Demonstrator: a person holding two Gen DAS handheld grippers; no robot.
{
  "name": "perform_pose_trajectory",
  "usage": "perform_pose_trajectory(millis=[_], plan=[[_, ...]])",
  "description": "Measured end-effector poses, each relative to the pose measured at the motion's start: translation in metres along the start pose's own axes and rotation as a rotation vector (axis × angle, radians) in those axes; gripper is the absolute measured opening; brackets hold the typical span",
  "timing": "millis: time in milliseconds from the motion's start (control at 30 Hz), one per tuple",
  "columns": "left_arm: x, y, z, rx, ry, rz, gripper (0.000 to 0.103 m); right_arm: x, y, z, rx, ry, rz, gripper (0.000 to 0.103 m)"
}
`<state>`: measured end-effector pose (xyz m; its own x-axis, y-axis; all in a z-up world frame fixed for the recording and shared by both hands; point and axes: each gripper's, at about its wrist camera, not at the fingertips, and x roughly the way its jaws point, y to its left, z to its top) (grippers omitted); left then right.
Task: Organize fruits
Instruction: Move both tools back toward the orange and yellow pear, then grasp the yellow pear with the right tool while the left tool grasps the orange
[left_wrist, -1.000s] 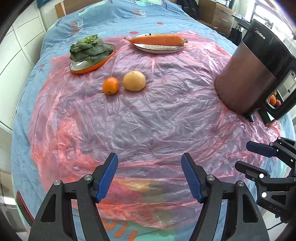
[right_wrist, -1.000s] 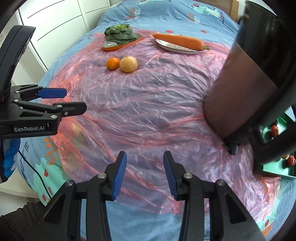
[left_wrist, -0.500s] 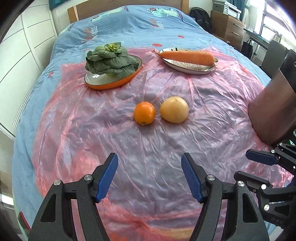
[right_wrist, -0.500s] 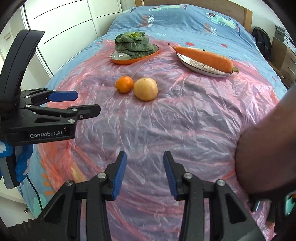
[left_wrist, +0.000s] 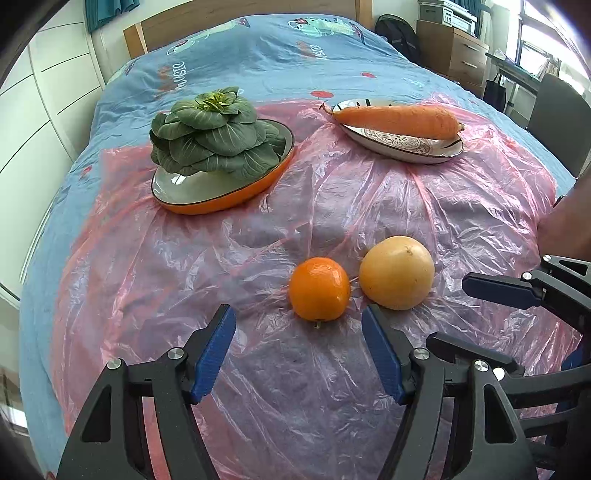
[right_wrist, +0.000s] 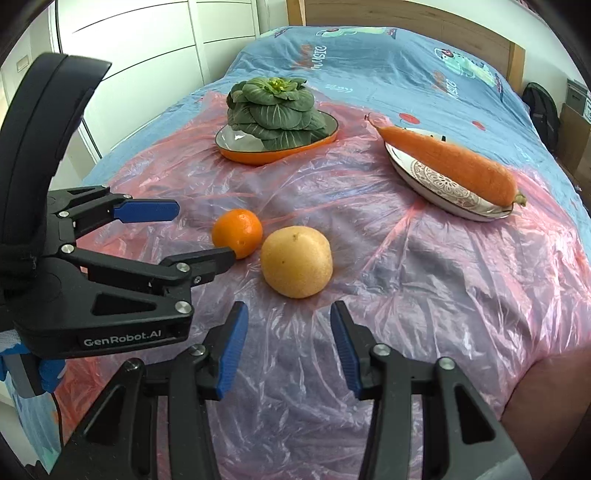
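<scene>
An orange (left_wrist: 319, 288) and a larger pale yellow fruit (left_wrist: 396, 272) lie side by side on pink plastic sheeting (left_wrist: 332, 206) over a bed. My left gripper (left_wrist: 300, 354) is open and empty, just short of the orange. It shows in the right wrist view (right_wrist: 188, 230) with the orange (right_wrist: 238, 232) at its fingertips. My right gripper (right_wrist: 289, 349) is open and empty, just short of the yellow fruit (right_wrist: 296, 266). It shows at the right edge of the left wrist view (left_wrist: 480, 314).
A green leafy vegetable (left_wrist: 216, 133) sits on an orange dish (left_wrist: 221, 192) at the back left. A carrot (left_wrist: 397, 116) lies on a patterned plate (left_wrist: 402, 146) at the back right. White cupboards (right_wrist: 140, 48) stand left of the bed, drawers (left_wrist: 454, 55) to the right.
Both grippers have moved forward over the sheeting toward the two fruits, which now lie close in front of the fingertips. The dark appliance at the right has left both views.
</scene>
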<state>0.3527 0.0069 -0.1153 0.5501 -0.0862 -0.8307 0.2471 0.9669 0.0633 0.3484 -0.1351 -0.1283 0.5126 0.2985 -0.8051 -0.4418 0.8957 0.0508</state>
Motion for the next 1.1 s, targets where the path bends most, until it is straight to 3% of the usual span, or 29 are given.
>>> perform_pose_trajectory(millis=[467,833,1100], plan=[[0.027,0.011,0.005,0.042,0.035,-0.038,0.065,0.031,0.001,0.014,-0.116,0.015,-0.017,0.081],[0.025,0.004,0.01,0.163,0.014,-0.046,0.065,0.032,-0.016,0.026,-0.055,0.011,0.075,0.081],[0.033,0.003,0.011,0.211,0.031,-0.054,0.063,0.039,-0.013,0.041,-0.097,0.03,0.096,0.082]])
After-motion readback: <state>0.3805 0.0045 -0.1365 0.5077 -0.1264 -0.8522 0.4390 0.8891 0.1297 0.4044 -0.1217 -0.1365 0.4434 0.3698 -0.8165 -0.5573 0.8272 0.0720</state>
